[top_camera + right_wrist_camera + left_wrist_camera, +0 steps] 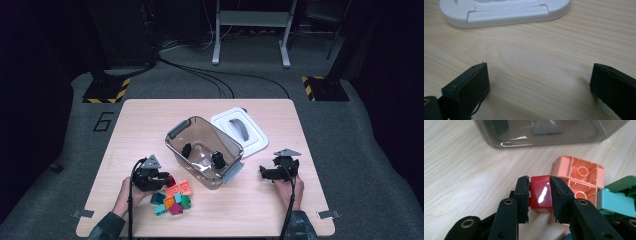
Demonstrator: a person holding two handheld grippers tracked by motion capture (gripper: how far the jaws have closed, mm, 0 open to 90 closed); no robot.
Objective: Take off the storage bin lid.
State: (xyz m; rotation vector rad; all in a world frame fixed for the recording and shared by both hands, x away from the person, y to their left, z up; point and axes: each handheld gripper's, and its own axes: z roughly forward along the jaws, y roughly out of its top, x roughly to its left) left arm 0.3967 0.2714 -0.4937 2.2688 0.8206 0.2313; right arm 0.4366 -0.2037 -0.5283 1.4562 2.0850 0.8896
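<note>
My left gripper (pixel 539 195) is shut on a small glossy red brick (pixel 541 193), both pads pressing its sides just above the wooden table (pixel 461 170). In the high view the left gripper (pixel 162 177) sits at the left edge of a pile of coloured bricks (pixel 175 197). A peach brick (pixel 579 173) lies upside down right beside the red one, with a mint brick (pixel 615 202) and a green brick (pixel 624 185) further right. My right gripper (pixel 262 172) rests low over bare table with its jaws wide apart and nothing between them; its pads (pixel 469 87) frame plain wood.
A clear brown-tinted bin (pixel 172 147) with grey handles stands mid-table, holding a couple of dark pieces. Its white lid (pixel 260 142) lies flat behind it to the right, and the lid (pixel 506 13) also lies ahead of the right gripper. Cables and stand legs lie on the floor beyond.
</note>
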